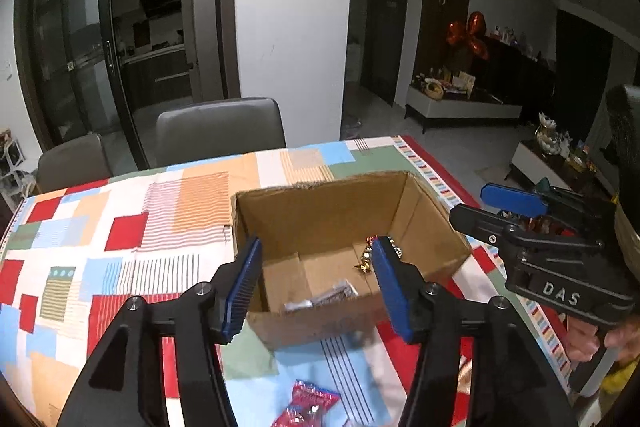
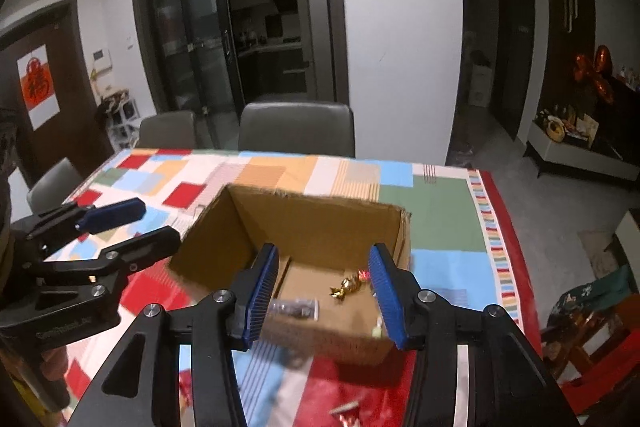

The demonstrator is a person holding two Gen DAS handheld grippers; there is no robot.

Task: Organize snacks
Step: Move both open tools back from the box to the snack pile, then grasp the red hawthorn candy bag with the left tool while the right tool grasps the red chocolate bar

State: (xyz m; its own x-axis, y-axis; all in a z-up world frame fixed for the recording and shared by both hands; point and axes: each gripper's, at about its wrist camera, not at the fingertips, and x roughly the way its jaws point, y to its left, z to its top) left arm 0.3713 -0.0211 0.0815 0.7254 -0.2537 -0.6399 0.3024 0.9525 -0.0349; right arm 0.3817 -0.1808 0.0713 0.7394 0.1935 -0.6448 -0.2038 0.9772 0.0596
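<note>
Hovering with jaws spread and empty, the left gripper [image 1: 316, 283] and right gripper [image 2: 324, 291] flank a cardboard box [image 1: 340, 211] holding a gold-wrapped candy [image 2: 345, 287] on the patchwork tablecloth [image 1: 120, 247].

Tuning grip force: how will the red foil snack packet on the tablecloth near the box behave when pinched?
The red foil snack packet lies flat and crinkled, so it is probably light and floppy. Its shiny wrapper may slip between the left gripper pads. The blur hides its contents, so fragility is unclear.
</note>
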